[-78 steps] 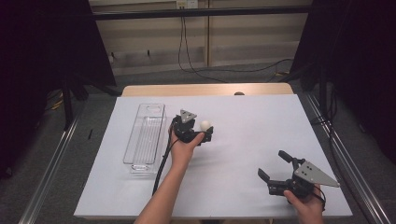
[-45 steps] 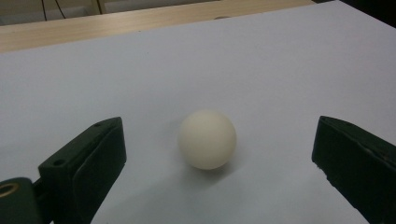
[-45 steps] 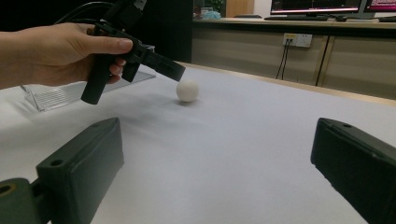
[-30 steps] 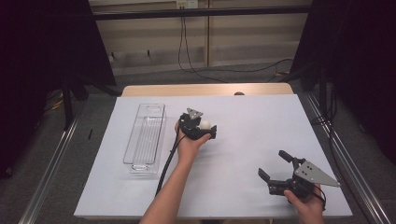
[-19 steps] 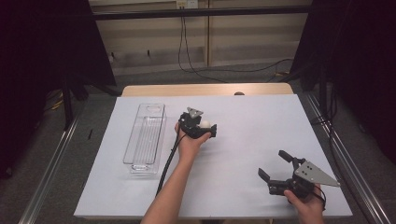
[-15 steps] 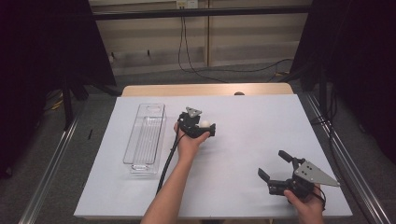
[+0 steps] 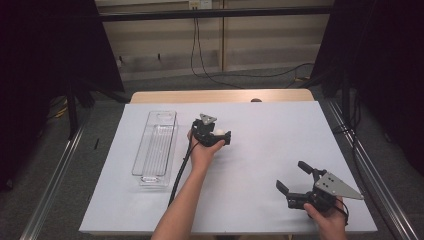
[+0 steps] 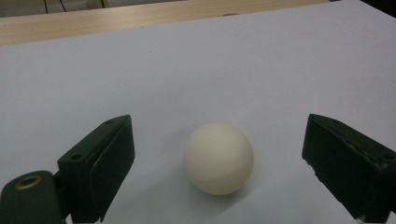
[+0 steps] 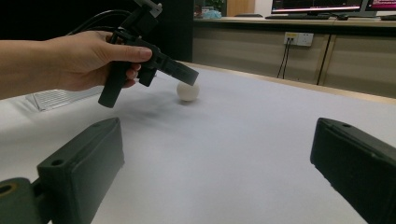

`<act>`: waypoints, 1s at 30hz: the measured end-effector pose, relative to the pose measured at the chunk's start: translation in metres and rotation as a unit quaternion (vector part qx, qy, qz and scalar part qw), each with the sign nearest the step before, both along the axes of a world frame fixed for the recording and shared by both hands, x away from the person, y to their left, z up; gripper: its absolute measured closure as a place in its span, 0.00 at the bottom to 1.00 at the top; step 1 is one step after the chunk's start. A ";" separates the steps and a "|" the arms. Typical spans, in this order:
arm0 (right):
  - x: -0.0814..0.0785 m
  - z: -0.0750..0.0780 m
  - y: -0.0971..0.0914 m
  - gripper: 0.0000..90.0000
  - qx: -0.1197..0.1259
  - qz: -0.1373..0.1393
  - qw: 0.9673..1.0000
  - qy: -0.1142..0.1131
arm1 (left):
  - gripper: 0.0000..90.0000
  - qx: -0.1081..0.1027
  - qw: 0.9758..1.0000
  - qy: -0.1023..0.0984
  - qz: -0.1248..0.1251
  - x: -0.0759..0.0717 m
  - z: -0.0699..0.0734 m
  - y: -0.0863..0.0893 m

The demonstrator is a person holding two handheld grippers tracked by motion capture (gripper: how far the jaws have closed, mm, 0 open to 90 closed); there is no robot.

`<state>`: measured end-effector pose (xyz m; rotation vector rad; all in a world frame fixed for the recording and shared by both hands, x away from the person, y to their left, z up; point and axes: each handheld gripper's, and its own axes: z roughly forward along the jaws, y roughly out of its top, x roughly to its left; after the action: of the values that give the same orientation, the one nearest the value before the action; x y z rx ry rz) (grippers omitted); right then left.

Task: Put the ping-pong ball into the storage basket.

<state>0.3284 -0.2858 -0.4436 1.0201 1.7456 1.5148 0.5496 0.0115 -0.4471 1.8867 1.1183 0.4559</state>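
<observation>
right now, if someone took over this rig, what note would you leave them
Left gripper: jaws open on either side of the white ball, pads not touching it; they have just been closing in.
Right gripper: open, holding nothing, resting at the near right of the white table.
The ball sits on the table, right of the clear tray, which looks empty.
Done: left gripper lined up around the ball.
Left: close on the ball and lift it; the tray seems the likely place for it.

1. White-topped table [image 7: 260, 200] with a wooden edge at the far end.
2. Grey floor [image 7: 80, 165], black curtains [image 7: 45, 60] either side.
3. Beige wall panels [image 7: 260, 35] behind, cables [image 7: 200, 55] hanging down.
</observation>
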 end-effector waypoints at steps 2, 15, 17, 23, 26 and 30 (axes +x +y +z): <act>0.000 0.000 0.000 0.02 0.000 0.001 1.000 0.000 | 0.12 0.001 1.000 0.000 0.002 0.000 -0.001 0.000; 0.000 0.000 0.000 0.02 0.000 0.001 1.000 -0.001 | 0.18 0.006 1.000 0.007 -0.004 0.002 -0.004 0.001; 0.000 0.000 0.000 0.02 0.001 0.000 1.000 -0.001 | 0.18 0.008 1.000 0.006 -0.005 0.002 -0.005 0.001; 0.000 0.000 0.000 0.02 0.000 0.002 1.000 -0.002 | 0.25 0.000 1.000 0.011 -0.006 0.003 -0.008 -0.001; 0.000 0.000 0.000 0.02 0.001 0.000 1.000 -0.002 | 0.28 0.013 1.000 0.017 -0.014 0.004 -0.009 0.000; 0.000 0.000 -0.001 0.02 -0.001 0.002 1.000 -0.003 | 0.33 0.013 1.000 0.017 -0.013 0.005 -0.013 -0.002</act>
<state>0.3286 -0.2867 -0.4435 1.0108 1.7468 1.5162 0.5547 0.0095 -0.4602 1.9350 1.1140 0.4267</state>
